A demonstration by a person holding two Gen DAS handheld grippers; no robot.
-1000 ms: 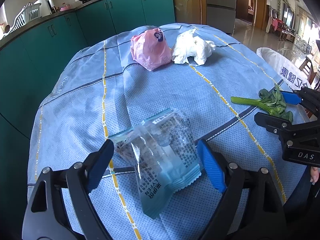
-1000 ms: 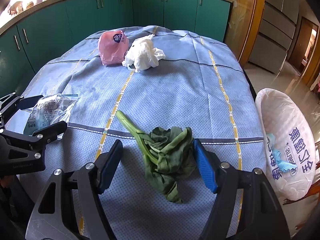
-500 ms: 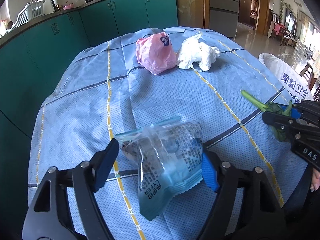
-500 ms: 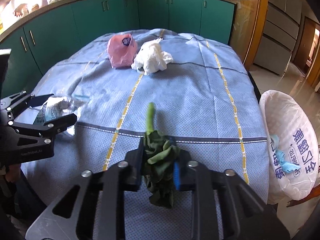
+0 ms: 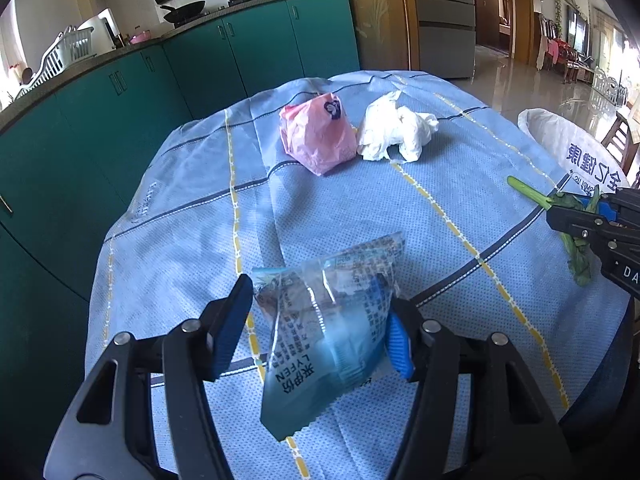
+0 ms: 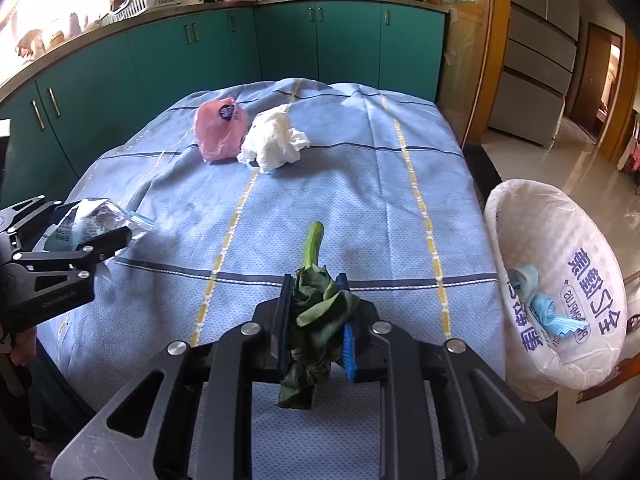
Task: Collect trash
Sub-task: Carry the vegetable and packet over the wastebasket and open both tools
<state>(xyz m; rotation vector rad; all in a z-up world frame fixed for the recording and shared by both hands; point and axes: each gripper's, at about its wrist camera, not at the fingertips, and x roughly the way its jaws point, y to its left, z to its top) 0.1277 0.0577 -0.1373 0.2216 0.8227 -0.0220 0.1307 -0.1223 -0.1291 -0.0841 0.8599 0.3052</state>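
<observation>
Right gripper [image 6: 314, 320] is clamped tight on the leafy vegetable scrap [image 6: 316, 312], fingers nearly together, pale green stalk poking out forward, limp dark leaves hanging below. Left gripper [image 5: 320, 332] has its fingers partway closed around the clear snack wrapper [image 5: 326, 328]; right pad touches it, left pad contact hard to tell, wrapper looks lifted off the desk [image 5: 180, 220]. Step looks like carrying both pieces to the white lined trash bin [image 6: 560, 300] just beside the desk's right edge. Squeeze the wrapper more before moving: film is slick, crinkly and springy, could slip. Keep the scrap level, its floppy leaves may tear. Still on the blue woven cloth, far end: pink plastic bag [image 5: 318, 136], puffy, touching the crumpled white tissue [image 5: 394, 128], soft and light.
</observation>
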